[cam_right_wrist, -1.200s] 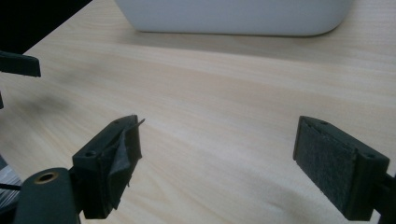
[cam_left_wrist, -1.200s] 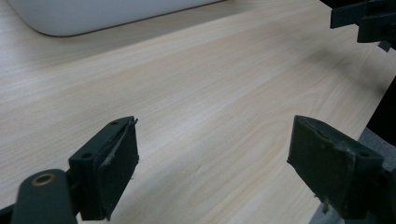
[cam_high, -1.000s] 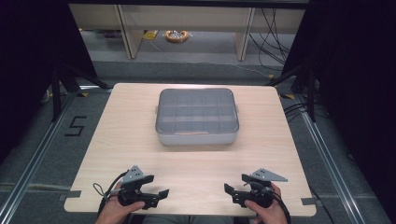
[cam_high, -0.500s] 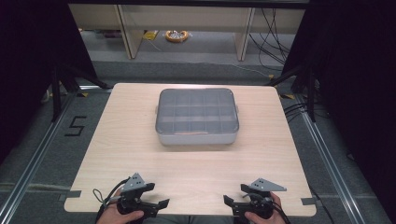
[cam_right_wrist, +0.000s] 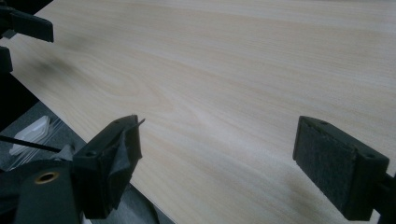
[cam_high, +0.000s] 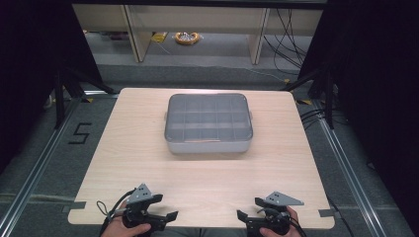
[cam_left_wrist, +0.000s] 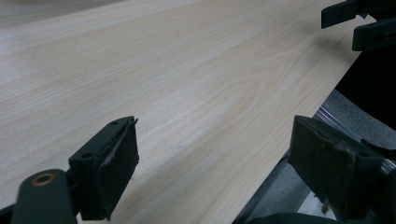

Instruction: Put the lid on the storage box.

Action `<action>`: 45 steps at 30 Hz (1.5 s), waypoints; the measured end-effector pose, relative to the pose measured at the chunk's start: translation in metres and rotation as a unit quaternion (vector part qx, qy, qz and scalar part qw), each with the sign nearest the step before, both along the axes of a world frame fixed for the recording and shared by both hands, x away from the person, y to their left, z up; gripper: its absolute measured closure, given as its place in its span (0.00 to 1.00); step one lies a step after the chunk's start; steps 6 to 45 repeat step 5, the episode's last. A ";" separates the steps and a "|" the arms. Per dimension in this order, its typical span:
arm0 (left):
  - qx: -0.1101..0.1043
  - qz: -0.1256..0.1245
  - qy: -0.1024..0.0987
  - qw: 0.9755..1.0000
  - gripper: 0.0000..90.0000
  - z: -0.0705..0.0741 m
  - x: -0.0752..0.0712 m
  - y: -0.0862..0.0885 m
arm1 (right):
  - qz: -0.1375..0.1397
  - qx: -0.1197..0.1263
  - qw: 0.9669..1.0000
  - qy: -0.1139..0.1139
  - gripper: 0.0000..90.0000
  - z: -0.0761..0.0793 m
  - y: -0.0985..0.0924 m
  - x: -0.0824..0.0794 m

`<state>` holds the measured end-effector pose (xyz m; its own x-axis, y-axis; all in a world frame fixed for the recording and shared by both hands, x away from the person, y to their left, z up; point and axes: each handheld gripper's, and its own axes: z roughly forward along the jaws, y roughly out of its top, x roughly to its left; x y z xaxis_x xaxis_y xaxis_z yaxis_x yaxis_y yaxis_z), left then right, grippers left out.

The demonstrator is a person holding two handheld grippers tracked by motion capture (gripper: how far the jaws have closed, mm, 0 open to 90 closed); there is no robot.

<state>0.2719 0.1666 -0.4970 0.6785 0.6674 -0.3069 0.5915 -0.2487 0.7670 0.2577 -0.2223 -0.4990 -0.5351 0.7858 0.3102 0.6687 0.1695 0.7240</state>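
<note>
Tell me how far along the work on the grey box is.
Nothing looks done: the grey compartment box sits mid-table with its clear lid on. Nothing is in hand; the left tool and right tool hang open at the near edge of the table, pointing at each other. Reaching and handling the box is left.

a pale wooden table [cam_high: 128, 163] carries one grey lidded box [cam_high: 208, 123] (set toward its far side).

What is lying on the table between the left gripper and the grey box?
Nothing: in the high view, only bare wood of the table lies between the left gripper and the grey box.
</note>
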 end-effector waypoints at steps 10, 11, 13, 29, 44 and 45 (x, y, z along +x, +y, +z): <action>0.002 -0.001 0.001 1.000 0.17 0.000 0.000 0.000 | 0.009 -0.002 1.000 -0.014 0.18 -0.003 -0.001 0.003; 0.002 -0.001 0.001 1.000 0.17 0.000 0.000 0.000 | 0.009 -0.002 1.000 -0.014 0.18 -0.003 -0.001 0.003; 0.002 -0.001 0.001 1.000 0.17 0.000 0.000 0.000 | 0.009 -0.002 1.000 -0.014 0.18 -0.003 -0.001 0.003; 0.002 -0.001 0.001 1.000 0.17 0.000 0.000 0.000 | 0.009 -0.002 1.000 -0.014 0.18 -0.003 -0.001 0.003; 0.002 -0.001 0.001 1.000 0.17 0.000 0.000 0.000 | 0.009 -0.002 1.000 -0.014 0.18 -0.003 -0.001 0.003; 0.002 -0.001 0.001 1.000 0.17 0.000 0.000 0.000 | 0.009 -0.002 1.000 -0.014 0.18 -0.003 -0.001 0.003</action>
